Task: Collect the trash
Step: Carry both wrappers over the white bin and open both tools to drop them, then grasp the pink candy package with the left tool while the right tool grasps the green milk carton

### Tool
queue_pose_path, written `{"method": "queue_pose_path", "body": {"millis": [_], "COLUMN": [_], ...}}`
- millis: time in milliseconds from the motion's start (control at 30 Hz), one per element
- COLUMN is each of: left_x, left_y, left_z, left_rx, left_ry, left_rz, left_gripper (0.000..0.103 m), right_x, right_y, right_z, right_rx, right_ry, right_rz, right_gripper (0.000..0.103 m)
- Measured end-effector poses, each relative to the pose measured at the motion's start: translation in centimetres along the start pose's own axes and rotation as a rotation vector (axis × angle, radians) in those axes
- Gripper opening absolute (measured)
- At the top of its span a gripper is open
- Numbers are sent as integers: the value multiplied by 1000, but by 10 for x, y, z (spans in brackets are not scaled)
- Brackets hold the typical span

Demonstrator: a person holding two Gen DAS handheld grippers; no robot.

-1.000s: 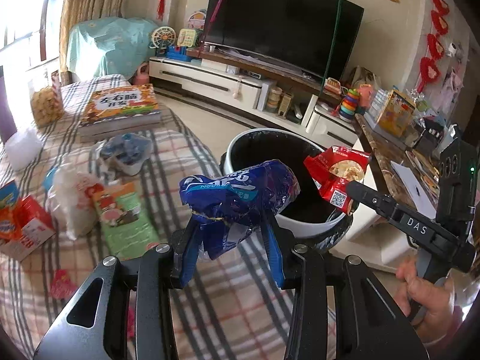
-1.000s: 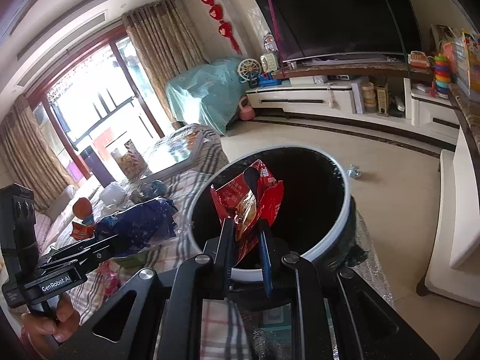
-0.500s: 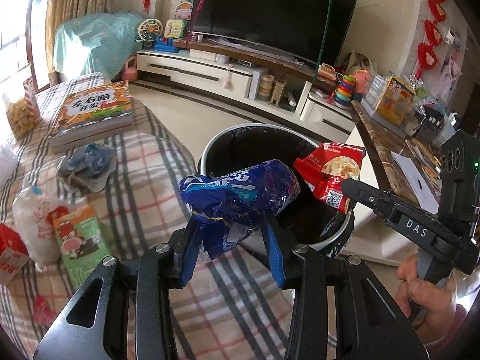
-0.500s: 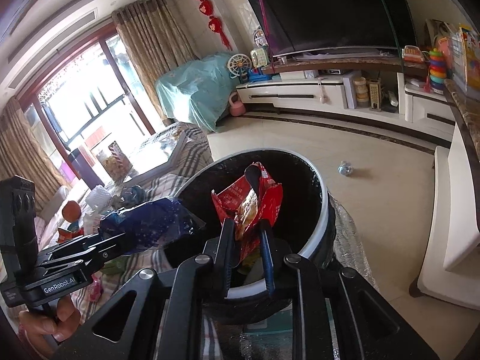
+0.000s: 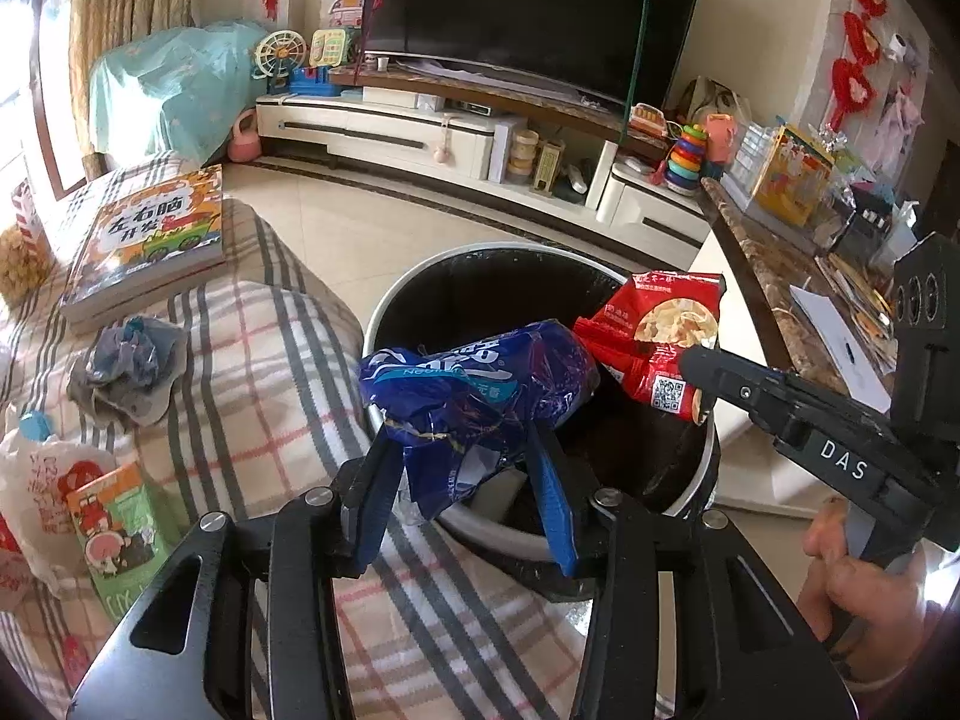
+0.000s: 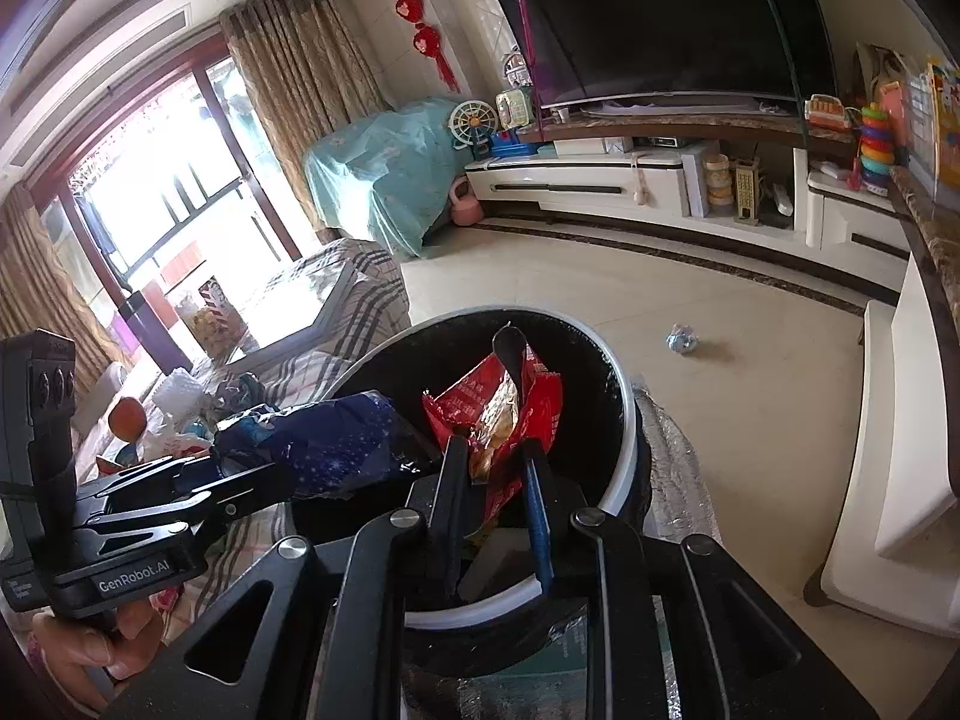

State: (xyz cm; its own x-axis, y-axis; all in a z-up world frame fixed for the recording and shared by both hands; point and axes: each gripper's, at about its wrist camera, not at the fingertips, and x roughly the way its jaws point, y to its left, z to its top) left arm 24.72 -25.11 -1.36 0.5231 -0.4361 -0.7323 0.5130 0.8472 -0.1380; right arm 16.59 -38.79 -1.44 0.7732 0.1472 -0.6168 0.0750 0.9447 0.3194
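Now blue bag (image 5: pixel 480 384) between opening left gripper (image 5: pixel 465 480) fingers, above bin (image 5: pixel 384 312).

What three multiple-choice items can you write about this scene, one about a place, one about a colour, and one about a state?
1. Where does the red snack bag hang?
A. Over the open bin
B. On the book
C. On the TV shelf

2. Which colour is the wrapper in the left hand-held gripper?
A. Green
B. Blue
C. Yellow

3. What is the state of the crumpled grey trash?
A. Already in the bin
B. Held by a gripper
C. Lying on the checked cloth

Answers:
1. A, because the right hand-held gripper holds the bag above the dark opening of the round bin.
2. B, because the crinkled wrapper between the fingers is dark blue with a lighter band.
3. C, because it rests on the checked cloth below the book, away from both grippers.
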Motion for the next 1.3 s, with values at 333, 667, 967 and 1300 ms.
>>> {"method": "queue_pose_path", "body": {"millis": [333,667,967,1300], "left_x": [1,-19,-52,-93], "left_y": [-1,14,48,96], "left_z": [4,-17,-58,-102], "left_rx": [11,-41,-142,-238], "left_ry": [15,-2,-19,-37], "left_rz": [7,7,20,79], "left_gripper": [66,71,73,73], "right_x": [2,-8,-15,-16], "right_y": [1,5,33,79], "right_z": [4,2,-14,-35], "right_rx": [0,28,22,-15], "right_ry": [7,-23,-35,-6], "right_rz": [3,6,54,118], "right_gripper": [33,81,93,93]}}
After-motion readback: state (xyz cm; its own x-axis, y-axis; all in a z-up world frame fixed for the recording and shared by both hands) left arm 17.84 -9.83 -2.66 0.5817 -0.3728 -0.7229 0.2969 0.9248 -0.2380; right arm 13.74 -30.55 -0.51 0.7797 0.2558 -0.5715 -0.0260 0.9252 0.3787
